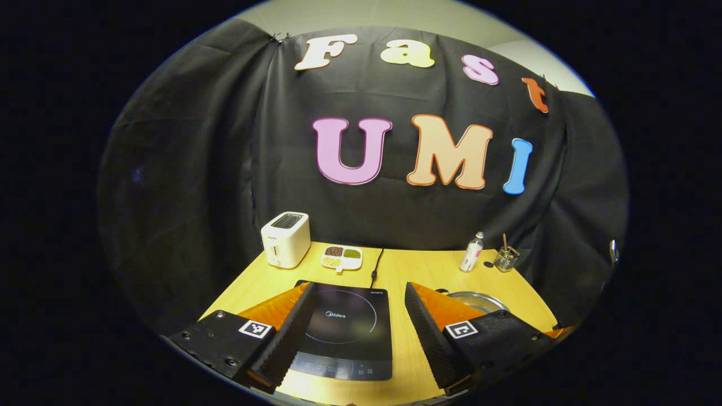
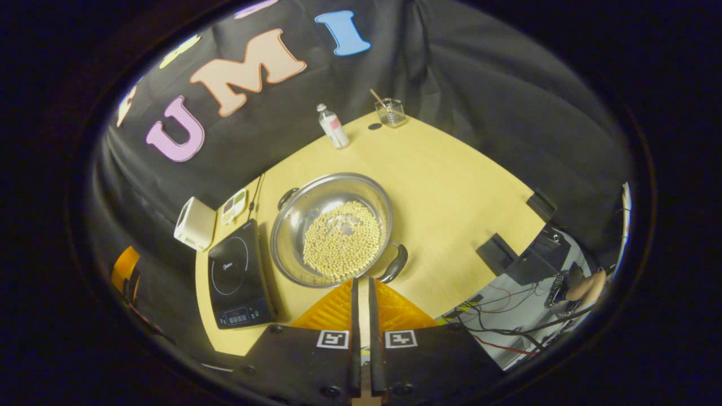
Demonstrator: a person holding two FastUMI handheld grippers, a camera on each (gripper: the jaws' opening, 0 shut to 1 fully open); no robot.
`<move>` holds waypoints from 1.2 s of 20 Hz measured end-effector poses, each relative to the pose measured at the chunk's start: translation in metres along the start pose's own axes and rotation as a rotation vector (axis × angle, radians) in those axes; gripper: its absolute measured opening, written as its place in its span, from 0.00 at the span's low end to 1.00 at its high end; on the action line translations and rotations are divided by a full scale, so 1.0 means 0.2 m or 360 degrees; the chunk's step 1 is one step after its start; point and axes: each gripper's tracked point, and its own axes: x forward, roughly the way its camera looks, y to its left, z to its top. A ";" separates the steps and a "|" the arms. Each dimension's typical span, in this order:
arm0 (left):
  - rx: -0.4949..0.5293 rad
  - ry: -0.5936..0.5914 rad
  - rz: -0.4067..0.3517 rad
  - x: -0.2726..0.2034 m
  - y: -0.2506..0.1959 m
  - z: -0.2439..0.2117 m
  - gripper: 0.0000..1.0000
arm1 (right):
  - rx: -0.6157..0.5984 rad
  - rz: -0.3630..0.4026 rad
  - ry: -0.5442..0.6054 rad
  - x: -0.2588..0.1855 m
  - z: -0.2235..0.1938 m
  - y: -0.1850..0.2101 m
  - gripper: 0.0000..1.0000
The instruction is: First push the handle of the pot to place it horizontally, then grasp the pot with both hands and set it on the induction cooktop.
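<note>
**Pot full of beans waiting beside the cooktop, handles askew**

The pot (image 2: 331,228) is sitting on the table (image 2: 451,192) just right of the cooktop (image 2: 234,282), holding a layer of beans (image 2: 341,239). Its two handles are lying on a diagonal, the near handle (image 2: 395,264) pointing toward the right gripper (image 2: 362,290) and the far handle (image 2: 286,197) pointing toward the toaster (image 2: 194,224).

The right gripper is hovering at the pot's near rim with jaws nearly closed, holding nothing. The left gripper (image 1: 355,321) is hanging over the cooktop, jaws wide and empty.

A hard or off-centre push risks sliding the pot into the cooktop rather than turning it, and a tilted two-handed lift is likely to spill beans.
</note>
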 end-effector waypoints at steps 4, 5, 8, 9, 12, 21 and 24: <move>-0.0021 0.0021 0.0078 0.11 0.04 0.01 0.96 | 0.0020 0.0019 0.0113 0.10 -0.03 -0.01 0.09; -0.0016 0.0015 0.0097 0.13 0.04 0.02 0.96 | 0.0039 0.0029 0.0153 0.13 -0.05 -0.01 0.09; 0.0014 -0.0016 0.0150 0.17 0.06 0.07 0.96 | 0.0049 0.0035 0.0272 0.19 -0.12 -0.03 0.09; 0.0027 -0.0027 0.0166 0.18 0.05 0.08 0.92 | 0.0049 0.0046 0.0316 0.21 -0.14 -0.02 0.09; 0.0049 -0.0033 0.0193 0.20 0.03 0.10 0.92 | 0.0032 0.0053 0.0435 0.26 -0.20 -0.02 0.12; 0.0107 0.0003 0.0272 0.22 -0.02 0.09 0.96 | -0.0062 0.0076 0.0755 0.42 -0.33 -0.02 0.12; 0.0108 0.0027 0.0282 0.23 -0.05 0.07 0.92 | -0.0081 0.0075 0.0808 0.45 -0.34 -0.04 0.12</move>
